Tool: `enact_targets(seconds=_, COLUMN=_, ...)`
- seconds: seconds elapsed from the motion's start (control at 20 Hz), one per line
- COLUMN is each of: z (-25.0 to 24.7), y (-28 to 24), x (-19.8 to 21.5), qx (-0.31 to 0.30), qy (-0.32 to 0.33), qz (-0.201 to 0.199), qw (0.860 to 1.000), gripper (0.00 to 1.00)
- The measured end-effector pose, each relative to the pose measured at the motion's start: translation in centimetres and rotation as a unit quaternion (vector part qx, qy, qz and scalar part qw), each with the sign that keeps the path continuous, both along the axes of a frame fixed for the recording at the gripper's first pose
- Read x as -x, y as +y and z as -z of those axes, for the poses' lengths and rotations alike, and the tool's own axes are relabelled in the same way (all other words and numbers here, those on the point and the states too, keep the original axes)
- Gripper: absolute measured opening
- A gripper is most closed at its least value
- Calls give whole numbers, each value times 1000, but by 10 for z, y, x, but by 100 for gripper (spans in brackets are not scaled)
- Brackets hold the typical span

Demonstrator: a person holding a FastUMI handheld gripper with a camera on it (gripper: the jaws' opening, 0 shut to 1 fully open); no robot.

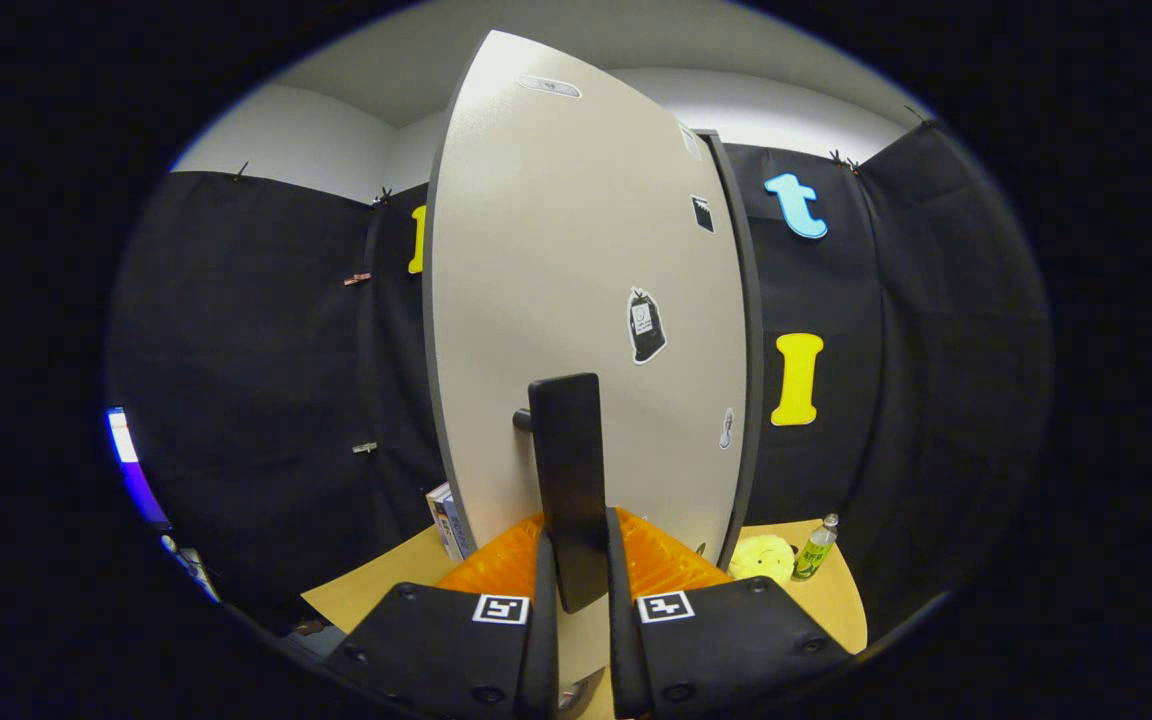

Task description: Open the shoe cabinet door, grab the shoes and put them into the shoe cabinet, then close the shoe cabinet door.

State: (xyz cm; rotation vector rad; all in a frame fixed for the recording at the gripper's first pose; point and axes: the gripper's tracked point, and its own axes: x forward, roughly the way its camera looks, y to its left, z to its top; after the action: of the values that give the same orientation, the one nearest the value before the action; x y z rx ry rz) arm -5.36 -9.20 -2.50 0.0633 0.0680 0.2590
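Note:
The shoe cabinet door [576,260] is a tall pale panel with a few small stickers, standing upright right in front of me. A dark vertical bar handle [564,450] sticks out from it on a short post. My gripper [582,570] is shut on the lower end of this handle, with one finger pressed against each side of the bar. A dark strip of the cabinet [748,340] runs along the door's right edge. The inside of the cabinet is hidden behind the door.
The cabinet stands on a light wooden surface [376,590]. A yellow soft item [761,558] and a small green bottle [816,548] sit to the right of the door's foot. A box [446,520] leans at its left foot.

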Motion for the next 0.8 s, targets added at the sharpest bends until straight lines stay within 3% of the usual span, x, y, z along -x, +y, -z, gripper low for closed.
enact_targets(seconds=0.5, z=-8, y=-51, x=23, qx=-17, qy=-8, qz=40, qw=999, gripper=24)
enact_targets(seconds=0.8, z=-22, y=-98, x=58, qx=-9, qy=-36, qz=91, qw=995, gripper=24)
